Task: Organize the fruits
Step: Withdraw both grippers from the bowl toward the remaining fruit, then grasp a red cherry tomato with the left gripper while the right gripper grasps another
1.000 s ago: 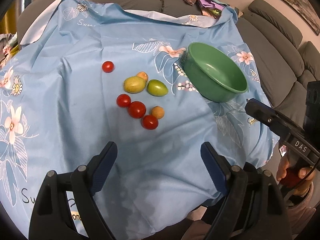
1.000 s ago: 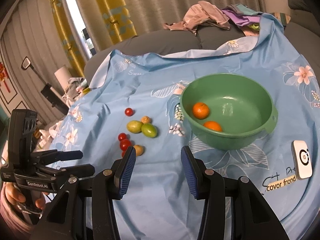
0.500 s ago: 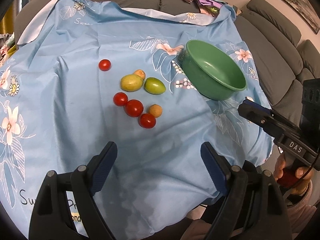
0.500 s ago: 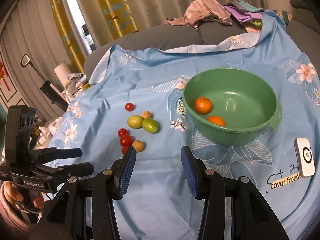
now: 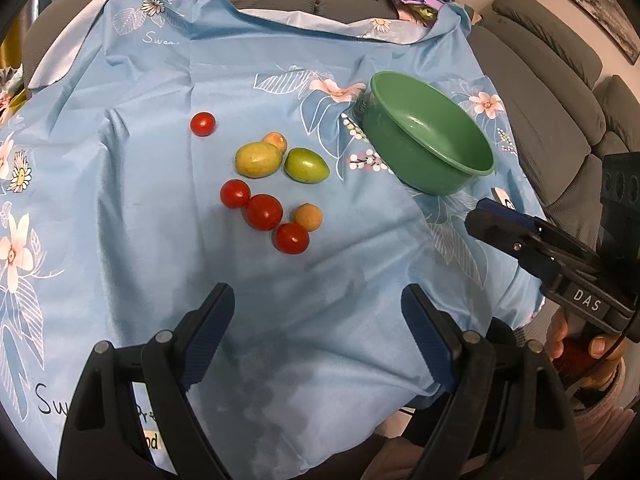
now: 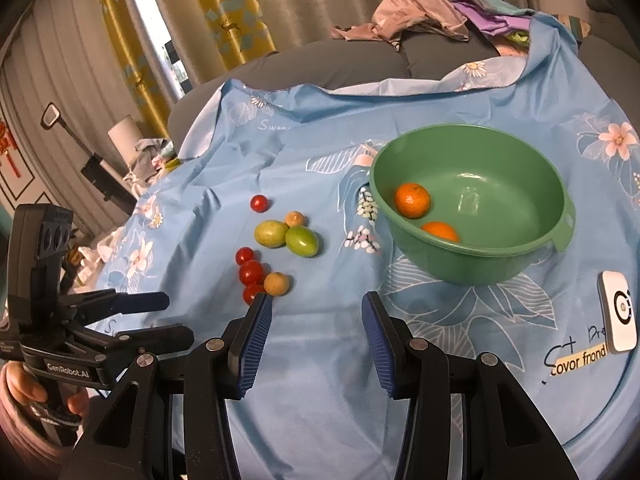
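Presently the left gripper hangs over bare blue tablecloth with its jaws wide and nothing between them; its body reads "GenRobot.AI". The right gripper, marked "DAS", has a narrower gap, also empty. Loose fruit lies clustered mid-cloth: red tomatoes, two green fruits and small orange ones. Two oranges sit inside the green bowl. Cloth print reads "Swee"; a label reads "covor frond".

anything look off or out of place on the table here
Nothing spilled or damaged. Only the small white device near the green bowl seems foreign among fruit, and the blue cloth lies wrinkled.
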Demonstrator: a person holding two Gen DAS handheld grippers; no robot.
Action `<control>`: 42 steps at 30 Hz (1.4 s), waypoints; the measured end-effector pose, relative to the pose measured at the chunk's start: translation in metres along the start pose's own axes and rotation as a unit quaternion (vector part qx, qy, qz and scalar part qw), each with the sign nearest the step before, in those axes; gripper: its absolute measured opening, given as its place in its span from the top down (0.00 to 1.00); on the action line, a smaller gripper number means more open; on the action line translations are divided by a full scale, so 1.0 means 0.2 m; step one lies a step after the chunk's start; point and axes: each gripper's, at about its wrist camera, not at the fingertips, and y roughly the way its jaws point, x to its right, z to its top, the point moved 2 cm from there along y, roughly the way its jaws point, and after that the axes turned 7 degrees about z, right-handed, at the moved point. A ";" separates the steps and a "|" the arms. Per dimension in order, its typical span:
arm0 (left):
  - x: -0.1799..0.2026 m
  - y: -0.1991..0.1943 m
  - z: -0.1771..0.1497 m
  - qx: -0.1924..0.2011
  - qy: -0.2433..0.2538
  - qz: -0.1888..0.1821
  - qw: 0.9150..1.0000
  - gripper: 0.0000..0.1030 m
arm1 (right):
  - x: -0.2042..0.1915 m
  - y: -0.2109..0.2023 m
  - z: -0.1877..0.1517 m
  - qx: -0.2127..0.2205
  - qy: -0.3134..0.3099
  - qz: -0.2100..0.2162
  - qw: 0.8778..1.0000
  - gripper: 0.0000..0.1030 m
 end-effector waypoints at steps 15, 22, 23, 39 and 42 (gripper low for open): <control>-0.01 0.04 0.01 0.005 0.003 0.001 1.000 0.17 | -0.01 0.10 -0.02 -0.026 -0.007 0.012 1.000 0.54; -0.07 0.11 0.03 0.009 -0.003 0.015 1.000 0.23 | -0.07 0.23 -0.04 -0.058 -0.029 0.034 0.997 0.54; -0.07 0.13 0.04 0.006 0.001 0.021 1.000 0.26 | -0.08 0.25 -0.04 -0.060 -0.033 0.035 0.997 0.54; -0.01 0.41 0.12 -0.020 0.037 0.049 0.998 0.72 | -0.03 0.39 0.02 -0.071 -0.019 0.053 0.996 0.54; -0.04 0.42 0.12 -0.017 0.029 0.039 0.999 0.74 | -0.04 0.41 0.03 -0.073 -0.019 0.057 0.995 0.54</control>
